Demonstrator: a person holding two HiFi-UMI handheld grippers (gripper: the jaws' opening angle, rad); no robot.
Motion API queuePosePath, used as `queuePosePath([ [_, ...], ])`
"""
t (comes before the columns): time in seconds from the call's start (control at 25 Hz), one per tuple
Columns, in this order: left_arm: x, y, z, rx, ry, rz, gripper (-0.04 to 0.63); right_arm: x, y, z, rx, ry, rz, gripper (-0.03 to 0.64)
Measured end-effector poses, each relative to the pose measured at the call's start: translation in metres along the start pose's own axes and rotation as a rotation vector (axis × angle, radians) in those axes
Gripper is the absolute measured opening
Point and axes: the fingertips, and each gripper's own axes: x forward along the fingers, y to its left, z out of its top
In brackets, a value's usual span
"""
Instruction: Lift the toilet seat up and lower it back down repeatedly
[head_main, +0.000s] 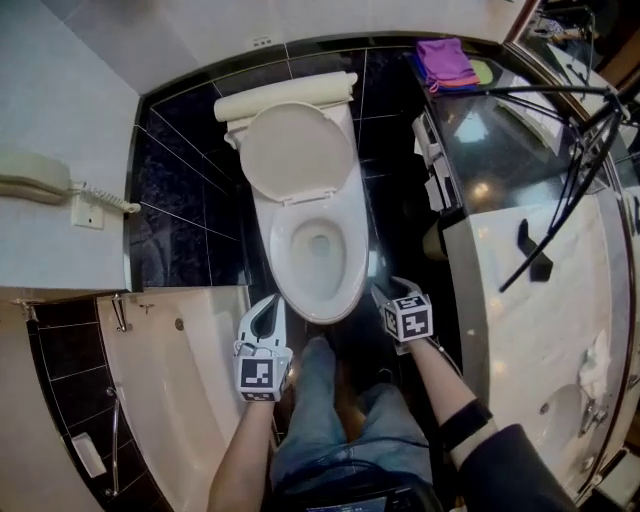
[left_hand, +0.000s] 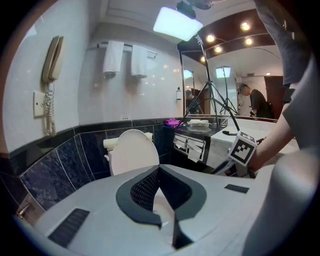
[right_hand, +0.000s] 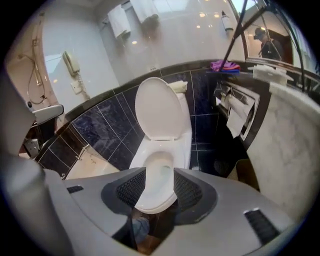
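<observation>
**A:** Where do the 2 claws stand?

**B:** Both hang on the person's side of the bowl (head_main: 280, 250), just short of its front rim. The left claw (head_main: 268, 305) is off the bowl's front left, its tips together on nothing. The right claw (head_main: 385, 292) is off the front right with its jaws well apart and empty. The bowl's front rim shows through the gap, untouched.

**A:** And the toilet seat?

**B:** The toilet seat (head_main: 298, 150) stands upright at the back of the bowl, leaning toward the cistern (head_main: 285, 97) behind it. I cannot tell lid from ring there.

**A:** How will it handle?

**B:** I judge it to be stiff moulded plastic, fairly light. It looks glossy, so probably slippery under the pads. It turns on 1 hinge line at the bowl's back, so it swings in an arc. Past its balance point it would likely drop under its own weight, and a slam could crack it.

**A:** Where should it be held?

**B:** At the free edge, now the part farthest above the bowl, where leverage is best. Pinch the thin rim front and back. The right claw is ready for that, while the left would have to open first.
</observation>
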Motion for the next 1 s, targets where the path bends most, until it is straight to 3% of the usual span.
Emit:
queuePosePath([
  [0.16, 0.029, -0.001, -0.046, 0.000, 0.001, 0.008, -0.008, 0.065, -0.024, -0.044, 0.106, 0.036, 0.035, 0.192],
  [0.32, 0.046, -0.006, -0.094, -0.060, 0.012, 0.027, -0.008, 0.119, -0.040, -0.085, 0.222, 0.060, 0.076, 0.192],
  [0.44, 0.053, -0.011, -0.131, -0.042, 0.041, 0.017, -0.008, 0.150, -0.046, -0.114, 0.320, 0.083, 0.119, 0.192],
  [0.56, 0.065, -0.015, -0.152, -0.082, 0.062, 0.037, -0.008, 0.179, -0.052, -0.130, 0.415, 0.083, 0.167, 0.192],
  [0.76, 0.073, -0.017, -0.182, -0.046, 0.078, 0.012, -0.008, 0.212, -0.058, -0.155, 0.556, 0.095, 0.185, 0.192],
  [1.0, 0.079, -0.012, -0.198, -0.066, 0.103, 0.019, -0.008, 0.238, -0.061, -0.162, 0.660, 0.089, 0.209, 0.192],
])
